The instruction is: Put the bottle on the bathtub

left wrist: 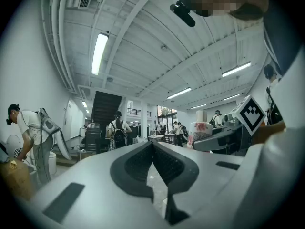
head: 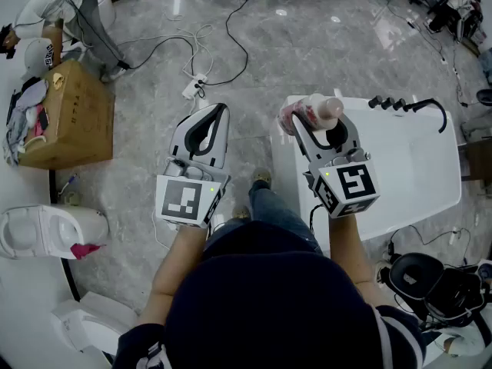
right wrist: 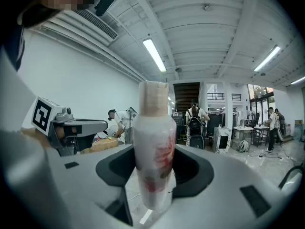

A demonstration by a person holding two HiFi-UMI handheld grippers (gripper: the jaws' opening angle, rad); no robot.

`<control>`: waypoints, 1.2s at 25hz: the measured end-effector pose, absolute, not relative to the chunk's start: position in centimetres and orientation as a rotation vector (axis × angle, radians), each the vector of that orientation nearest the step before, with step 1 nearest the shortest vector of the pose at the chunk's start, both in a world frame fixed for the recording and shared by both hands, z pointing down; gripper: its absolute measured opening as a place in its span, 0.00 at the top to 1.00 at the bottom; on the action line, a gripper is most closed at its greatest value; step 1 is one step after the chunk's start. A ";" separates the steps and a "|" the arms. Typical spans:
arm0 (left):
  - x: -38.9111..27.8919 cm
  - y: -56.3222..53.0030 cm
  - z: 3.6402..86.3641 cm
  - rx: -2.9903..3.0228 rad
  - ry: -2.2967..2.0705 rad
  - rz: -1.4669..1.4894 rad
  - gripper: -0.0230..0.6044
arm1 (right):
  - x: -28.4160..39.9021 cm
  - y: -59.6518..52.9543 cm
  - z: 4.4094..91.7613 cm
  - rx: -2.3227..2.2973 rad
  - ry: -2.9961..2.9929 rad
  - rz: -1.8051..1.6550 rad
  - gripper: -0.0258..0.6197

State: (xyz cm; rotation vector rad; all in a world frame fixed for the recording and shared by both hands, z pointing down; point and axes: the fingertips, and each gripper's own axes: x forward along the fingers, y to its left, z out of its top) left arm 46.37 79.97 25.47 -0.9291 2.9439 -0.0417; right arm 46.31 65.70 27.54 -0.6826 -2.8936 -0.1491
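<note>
Grey marble floor [head: 307, 52], white bathtub [head: 419, 179], cardboard box [head: 77, 118], power strip [head: 192, 88]

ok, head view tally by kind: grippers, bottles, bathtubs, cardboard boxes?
grippers: 2 (left gripper, right gripper)
bottle: 1
bathtub: 1
cardboard box: 1
total: 5

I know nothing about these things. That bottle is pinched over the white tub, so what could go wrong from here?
1. The bottle is smooth and round, and the right gripper clamps only its lower half with its fingers; it might slip or tilt.
2. It is tall and narrow, so it may topple once released on the bathtub rim.
3. A corded power strip lies on the floor ahead; a step could snag it.
</note>
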 end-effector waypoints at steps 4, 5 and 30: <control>43.9 79.7 26.0 -0.936 2.944 -0.043 0.93 | 43.8 65.3 28.2 -0.666 -2.882 -0.104 0.59; 42.9 79.6 26.2 -0.936 2.941 -0.044 0.93 | 42.8 65.1 28.5 -0.666 -2.890 -0.096 0.59; 12.9 68.2 26.3 -0.950 2.929 -0.051 0.93 | 13.0 54.0 28.6 -0.704 -2.908 -0.136 0.59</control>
